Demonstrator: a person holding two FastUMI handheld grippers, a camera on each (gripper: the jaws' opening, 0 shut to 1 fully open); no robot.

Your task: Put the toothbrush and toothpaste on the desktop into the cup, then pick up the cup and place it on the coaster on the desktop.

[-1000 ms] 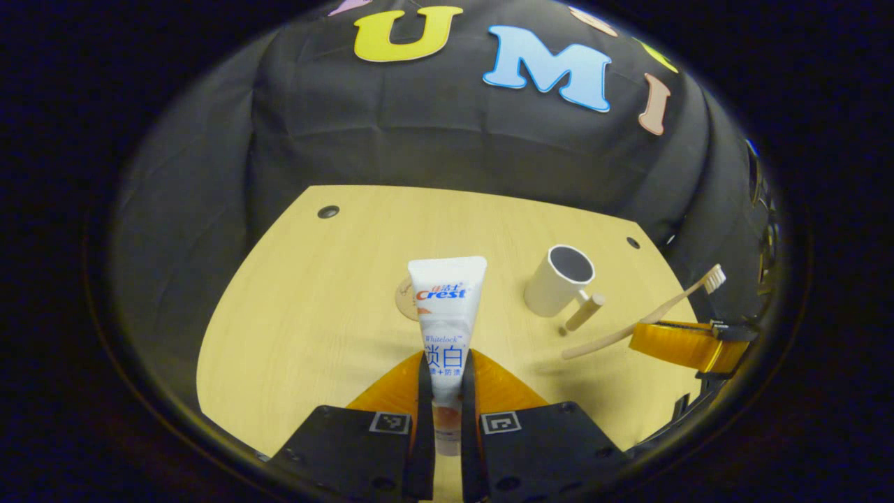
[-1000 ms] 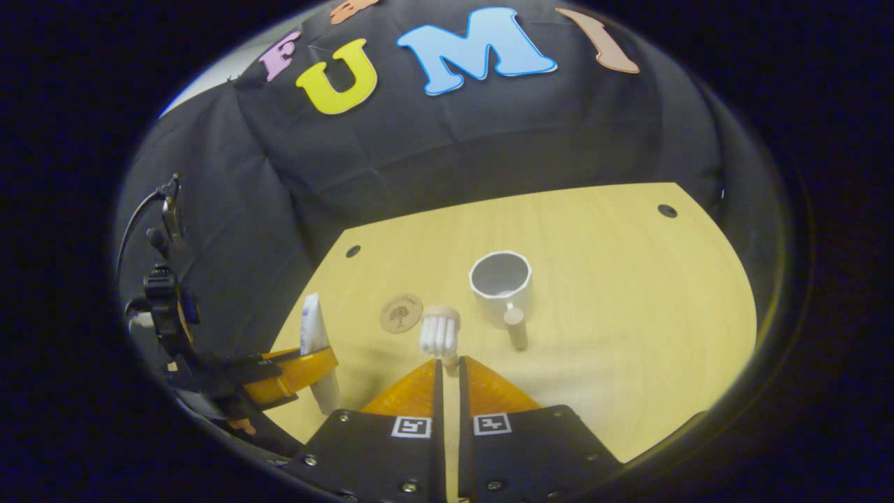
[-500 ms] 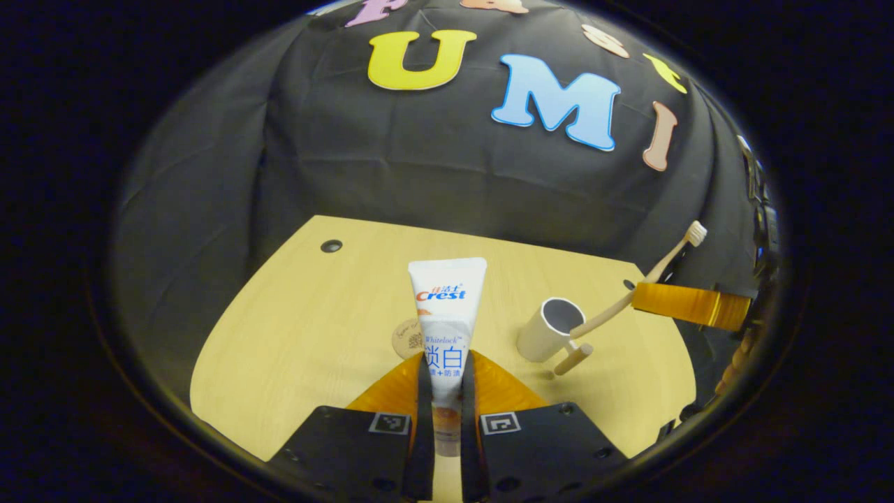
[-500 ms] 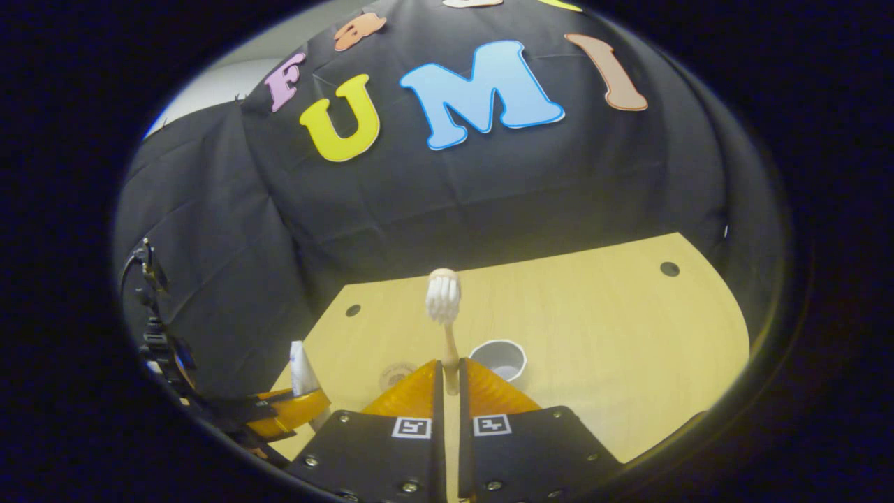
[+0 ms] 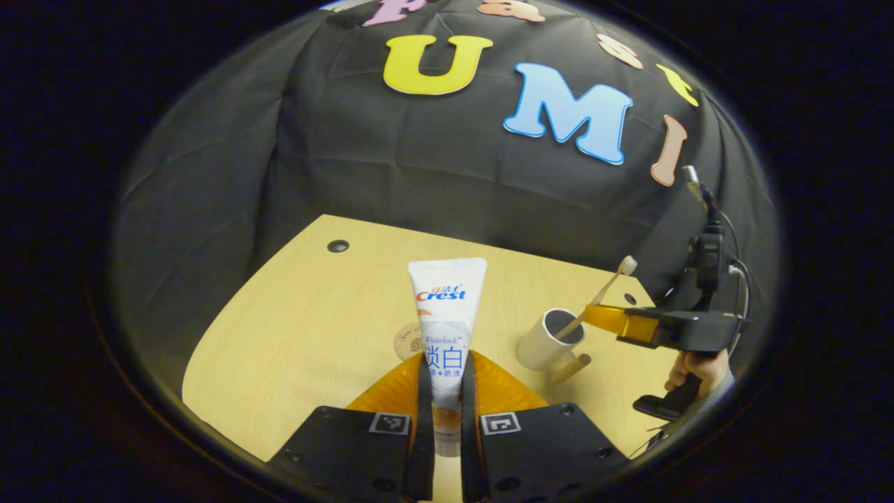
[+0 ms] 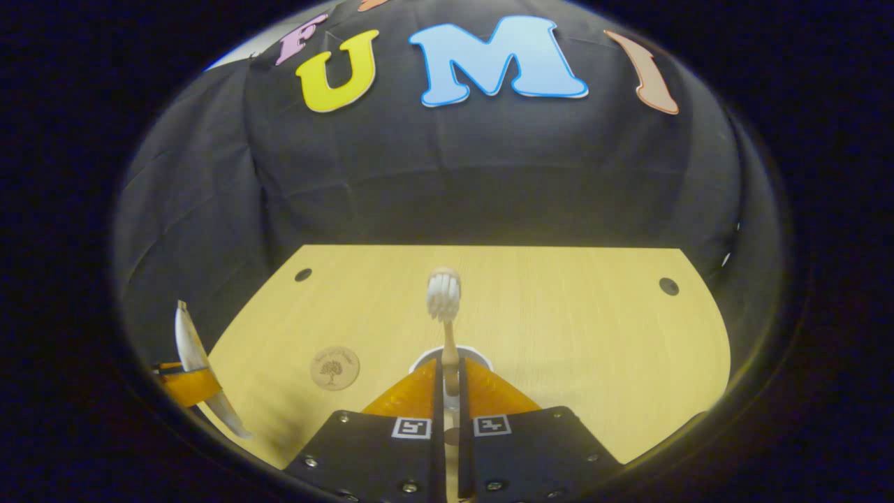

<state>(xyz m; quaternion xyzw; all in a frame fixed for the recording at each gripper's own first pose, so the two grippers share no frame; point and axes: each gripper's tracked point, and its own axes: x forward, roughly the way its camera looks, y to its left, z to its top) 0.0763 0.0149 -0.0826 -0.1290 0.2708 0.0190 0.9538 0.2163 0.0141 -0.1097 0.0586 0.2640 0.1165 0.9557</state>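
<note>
While wooden desktop (image 6: 594, 328) glows, black cloth (creased) (image 6: 489, 175)

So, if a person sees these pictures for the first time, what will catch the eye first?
Probably the white toothpaste tube, standing upright in the left tongs at the centre of the left gripper view. Next, the toothbrush, bristles up, gripped by the right tongs, its handle end dipping into the white cup on the wooden desktop.

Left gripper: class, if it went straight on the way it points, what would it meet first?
Probably the coaster on the table, just beyond the held toothpaste; depth is unclear.
</note>
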